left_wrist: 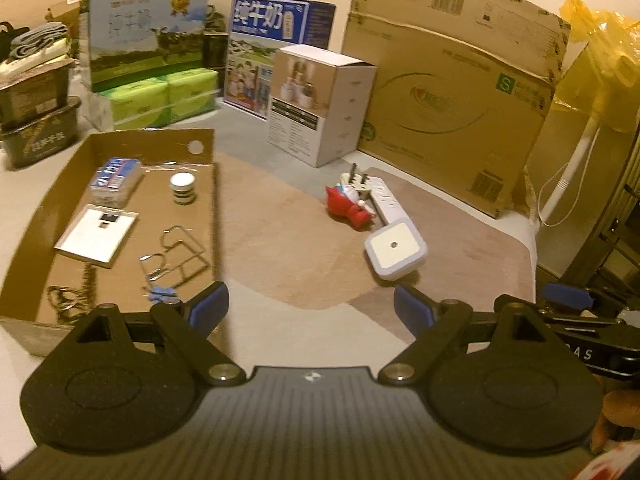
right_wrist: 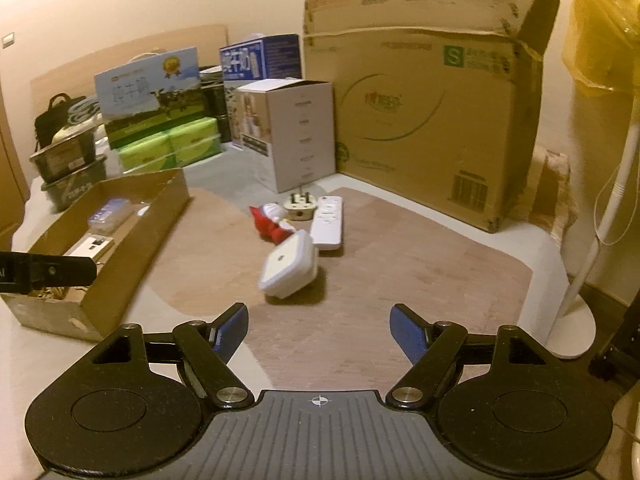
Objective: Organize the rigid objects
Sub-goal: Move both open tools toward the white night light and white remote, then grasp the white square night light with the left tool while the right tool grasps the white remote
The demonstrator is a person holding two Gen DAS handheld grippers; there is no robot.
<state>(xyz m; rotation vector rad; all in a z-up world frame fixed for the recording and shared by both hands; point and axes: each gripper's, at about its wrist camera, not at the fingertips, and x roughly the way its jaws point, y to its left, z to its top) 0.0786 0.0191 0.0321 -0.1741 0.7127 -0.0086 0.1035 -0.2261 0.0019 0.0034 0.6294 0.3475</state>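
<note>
Cardboard tray [left_wrist: 120, 216] sits toward the left edge of the table [left_wrist: 288, 320], low-walled and open on top. Inside it, from the left: a white flat card-like pack [left_wrist: 96, 236], with a small blue-and-white box [left_wrist: 115, 178] behind it near the tray's far wall, then a little round jar with a white lid [left_wrist: 183, 189], and a bent wire rack [left_wrist: 176, 256] lying flat by the tray's right wall. A tangle of chain or cord [left_wrist: 60, 300] lies in the near left corner, too blurred to name.

Out on the open middle of the table, well apart from the tray, a red and white toy figure [left_wrist: 350, 206] lies on its side. Just beside it are a beige plug [right_wrist: 298, 206] with its pins up and a white power strip [right_wrist: 329, 224]. A white square adapter [right_wrist: 289, 266] rests tilted nearest the grippers, touching the toy's end.

Left gripper [left_wrist: 310, 306] hangs low over the near edge, fingers spread wide, nothing between them. Right gripper [right_wrist: 319, 326] hovers likewise, fingers wide apart and empty, pointed at the adapter.

Big cardboard boxes [right_wrist: 424, 120] line the far edge.
</note>
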